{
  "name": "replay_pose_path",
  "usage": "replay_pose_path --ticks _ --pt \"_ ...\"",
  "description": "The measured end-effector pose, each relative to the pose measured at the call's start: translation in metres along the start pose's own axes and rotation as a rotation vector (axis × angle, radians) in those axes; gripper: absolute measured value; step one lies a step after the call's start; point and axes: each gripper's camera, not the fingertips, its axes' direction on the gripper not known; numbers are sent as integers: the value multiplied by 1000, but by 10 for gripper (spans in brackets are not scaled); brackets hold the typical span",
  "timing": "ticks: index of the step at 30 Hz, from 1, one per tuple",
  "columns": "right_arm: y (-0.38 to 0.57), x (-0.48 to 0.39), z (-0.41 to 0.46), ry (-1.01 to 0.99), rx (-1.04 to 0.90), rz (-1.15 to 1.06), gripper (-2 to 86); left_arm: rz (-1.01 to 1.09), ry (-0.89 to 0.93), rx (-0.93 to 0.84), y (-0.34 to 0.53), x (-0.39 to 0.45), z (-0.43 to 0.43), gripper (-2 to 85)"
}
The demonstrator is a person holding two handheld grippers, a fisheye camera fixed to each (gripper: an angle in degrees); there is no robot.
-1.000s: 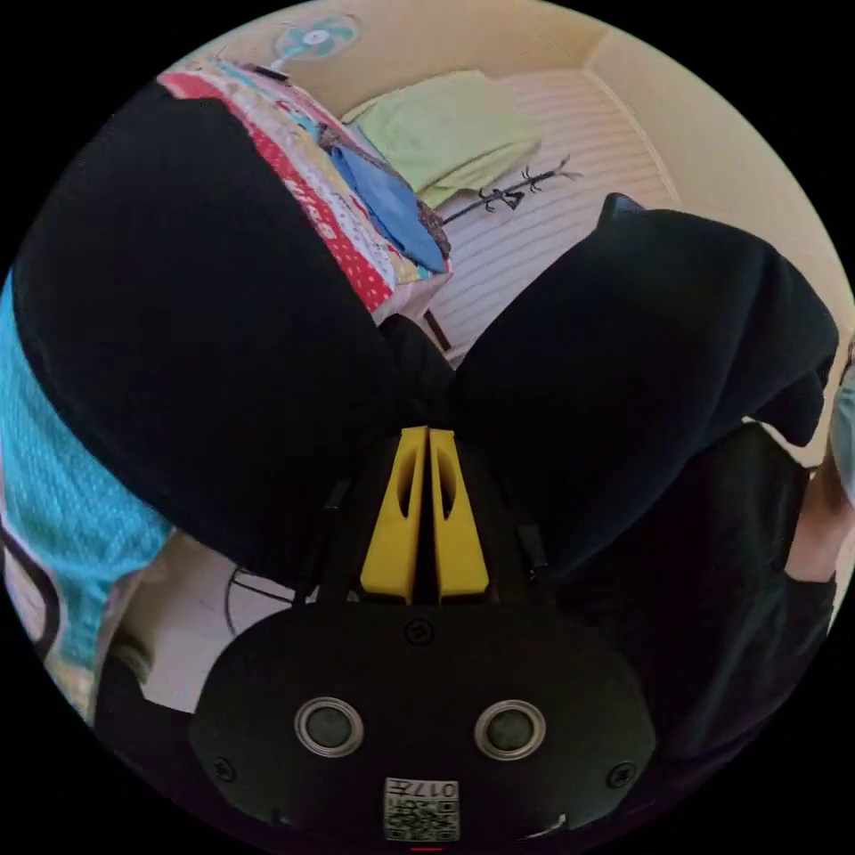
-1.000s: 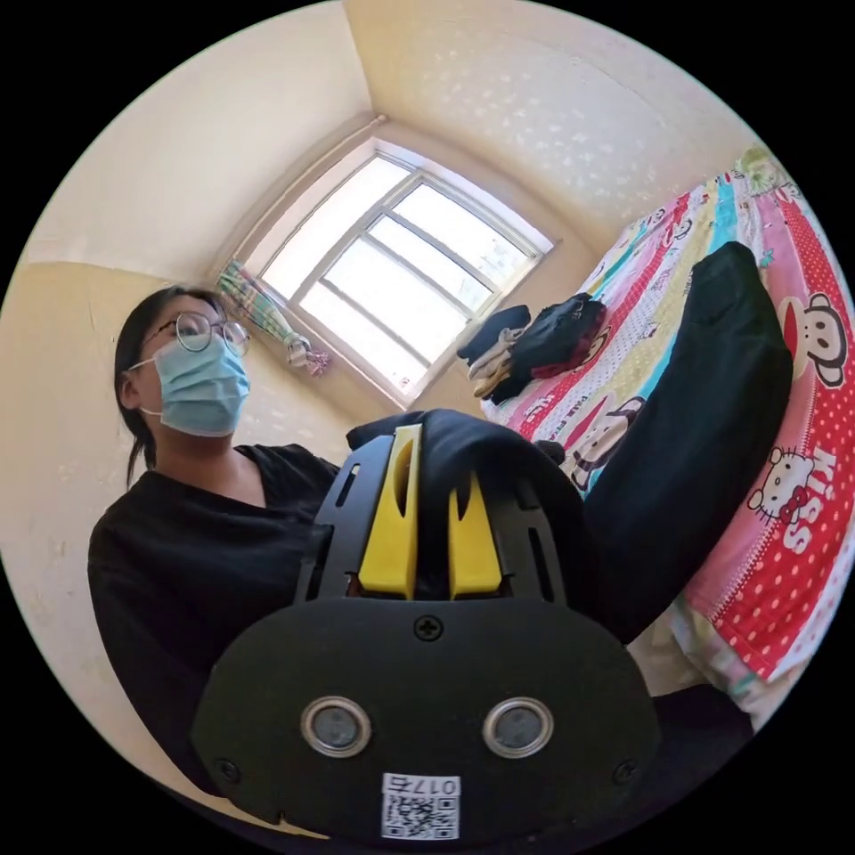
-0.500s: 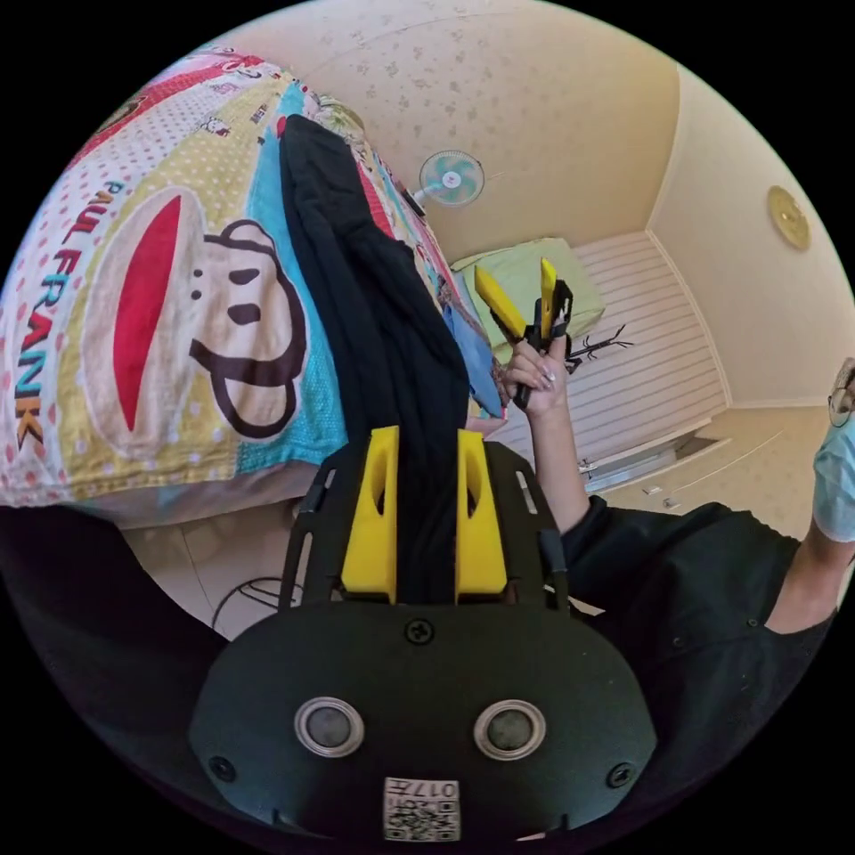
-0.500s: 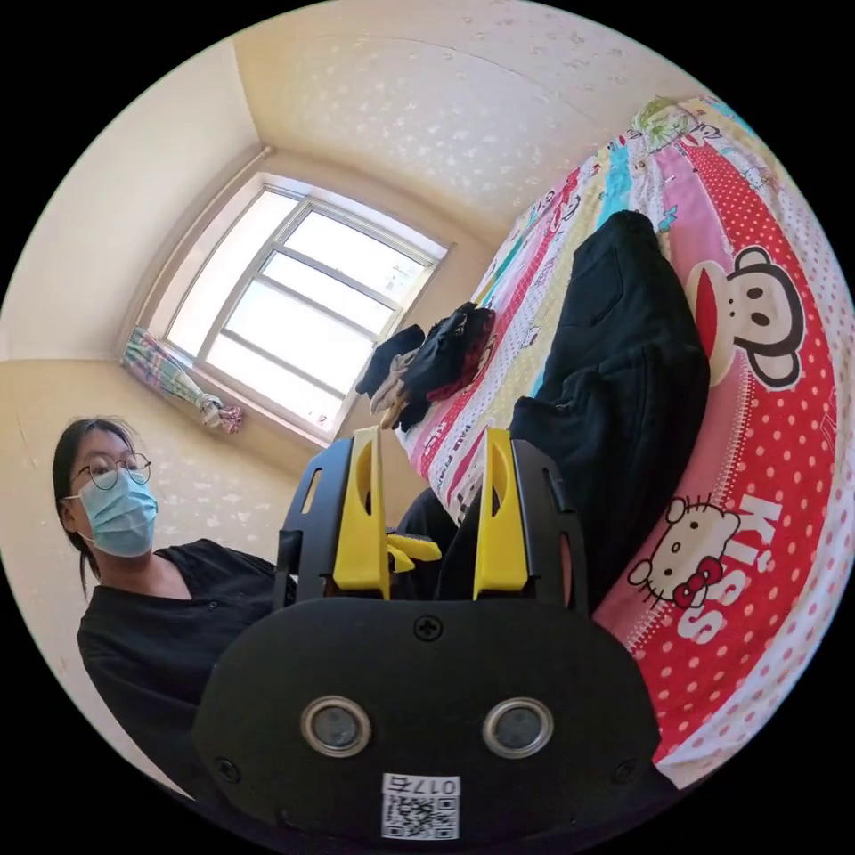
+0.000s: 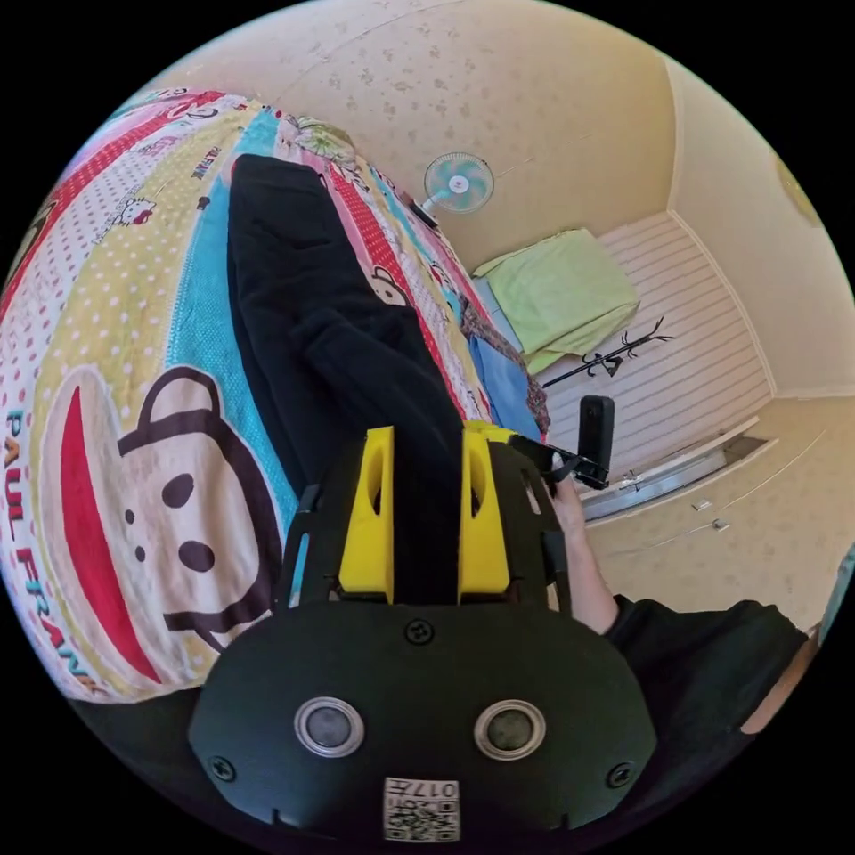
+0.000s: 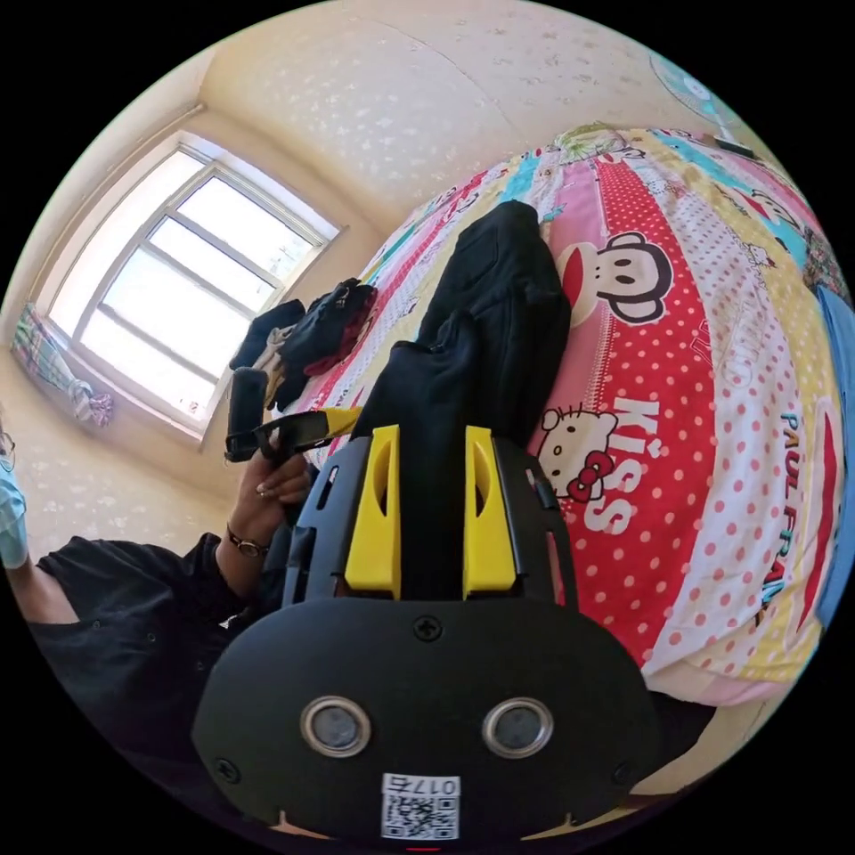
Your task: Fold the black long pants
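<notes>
The black long pants [image 5: 294,294] lie lengthwise on the cartoon-print bed cover [image 5: 116,356], with one part folded over near my end. My left gripper [image 5: 426,436] is at their near end. Its yellow jaws stand apart, and black cloth shows in the gap. In the right gripper view the pants [image 6: 499,294] run away from me across the bed cover [image 6: 712,356]. My right gripper [image 6: 432,436] straddles their near end the same way, jaws apart. The left gripper [image 6: 298,427], held in a hand, appears there beside the pants. The right gripper [image 5: 525,441] peeks out past my left one.
A pile of dark clothes [image 6: 312,325] sits on the bed near the window [image 6: 178,276]. Blue cloth [image 5: 508,383] and a green cloth [image 5: 561,285] lie beyond the bed's far side, with a fan [image 5: 457,183] by the wall. The person's black sleeve [image 5: 704,641] is close.
A second ago both grippers held the pants up, jaws shut on them. The pants now lie on the bed and both grippers have their jaws apart low over the near end. The right jaws have narrowed.
</notes>
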Motion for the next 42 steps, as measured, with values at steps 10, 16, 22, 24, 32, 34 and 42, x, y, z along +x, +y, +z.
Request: replay_pose_path --ticks 10,16,22,24,32,34,42 --pt "-62 -7 35 55 -101 -37 55 -21 74 87 -49 -10 -14 60" --pt "-49 -5 -3 51 121 -19 42 123 -135 24 -86 14 -1 54" --pt "-30 40 6 15 55 145 116 -121 -15 14 -52 -45 7 163" --pt "-16 47 0 -68 98 163 120 -116 18 60 -26 -43 0 165" --pt "-11 28 12 -185 78 53 56 -24 60 -99 11 -18 32 90" --pt "-13 7 1 -179 124 -17 53 36 31 -28 20 -1 8 81" --pt "-23 21 -9 -68 27 58 113 -62 -258 83 51 -27 -19 135"
